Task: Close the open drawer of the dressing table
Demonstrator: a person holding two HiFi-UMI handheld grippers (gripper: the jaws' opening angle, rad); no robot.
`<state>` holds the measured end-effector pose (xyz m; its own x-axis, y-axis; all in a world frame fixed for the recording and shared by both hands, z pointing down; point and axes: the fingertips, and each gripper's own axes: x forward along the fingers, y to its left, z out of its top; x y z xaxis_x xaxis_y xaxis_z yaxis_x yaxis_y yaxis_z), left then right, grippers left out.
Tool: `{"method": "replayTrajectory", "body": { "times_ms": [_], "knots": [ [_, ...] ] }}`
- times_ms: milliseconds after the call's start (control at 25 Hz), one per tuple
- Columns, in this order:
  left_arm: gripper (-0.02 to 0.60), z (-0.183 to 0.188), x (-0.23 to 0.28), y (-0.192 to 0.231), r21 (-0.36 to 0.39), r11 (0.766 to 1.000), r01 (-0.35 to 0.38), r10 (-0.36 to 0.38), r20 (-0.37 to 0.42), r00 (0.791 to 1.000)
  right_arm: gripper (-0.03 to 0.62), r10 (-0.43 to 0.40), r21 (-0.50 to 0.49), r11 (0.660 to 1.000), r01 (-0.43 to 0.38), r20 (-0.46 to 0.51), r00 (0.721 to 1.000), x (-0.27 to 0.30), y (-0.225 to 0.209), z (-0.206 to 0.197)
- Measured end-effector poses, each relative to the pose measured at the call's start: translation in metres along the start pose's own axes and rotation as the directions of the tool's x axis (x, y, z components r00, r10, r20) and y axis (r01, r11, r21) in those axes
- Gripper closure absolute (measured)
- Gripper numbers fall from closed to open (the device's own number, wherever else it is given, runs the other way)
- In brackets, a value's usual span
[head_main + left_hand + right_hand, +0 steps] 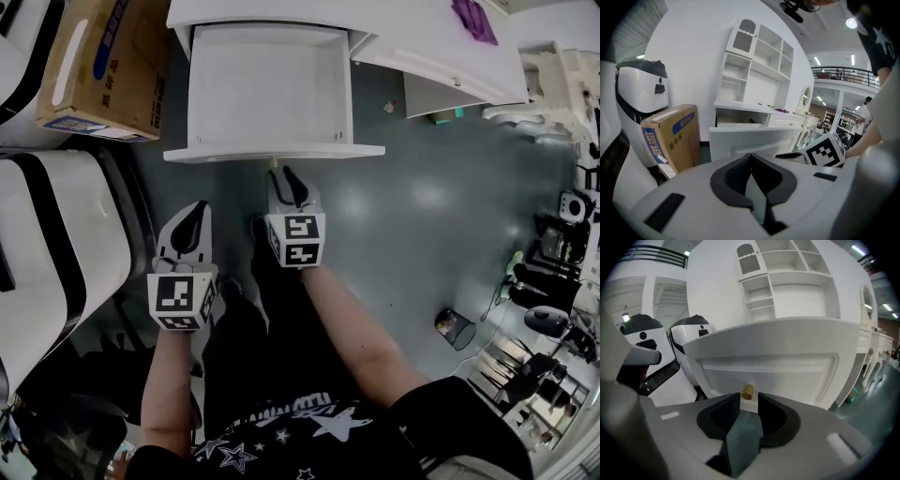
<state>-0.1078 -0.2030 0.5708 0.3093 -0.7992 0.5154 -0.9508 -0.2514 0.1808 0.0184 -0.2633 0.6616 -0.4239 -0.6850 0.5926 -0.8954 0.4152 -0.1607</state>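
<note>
Open drawer, knob end twd right gripper (front panel crosswise)

This looks like a big open hall, a showroom or test space rather than a home. A railed mezzanine runs under strip ceiling lights above a glossy grey floor. A white dressing table stands by a cardboard box and white, black-banded machines.

Blue print showed on the cardboard box: Chinese characters on its front and side labels, too soft to make out from here. Black-and-white square codes sat on the left cube and the right cube. No brand or number could be read.
</note>
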Motion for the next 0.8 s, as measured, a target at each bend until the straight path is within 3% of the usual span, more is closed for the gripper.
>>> {"method": "replayTrajectory", "body": {
  "times_ms": [320, 520, 800],
  "knots": [
    [0.572, -0.023, 0.023, 0.006, -0.039, 0.998, -0.056, 0.055, -0.028, 0.998, 0.502, 0.011, 0.036, 0.999, -0.014, 0.07, 0.997, 0.015, -0.004, 0.002],
    [0.572, -0.035, 0.037, 0.011, -0.061, 0.995, -0.073, 0.07, -0.047, 0.996, 0.51, 0.028, 0.041, 0.999, -0.03, 0.051, 0.998, 0.024, -0.004, 0.004],
    [0.572, -0.017, 0.05, 0.018, -0.067, 0.992, -0.11, 0.11, -0.017, 0.994, 0.51, 0.051, 0.075, 0.996, -0.055, 0.052, 0.997, 0.038, -0.012, 0.013]
  ]
}}
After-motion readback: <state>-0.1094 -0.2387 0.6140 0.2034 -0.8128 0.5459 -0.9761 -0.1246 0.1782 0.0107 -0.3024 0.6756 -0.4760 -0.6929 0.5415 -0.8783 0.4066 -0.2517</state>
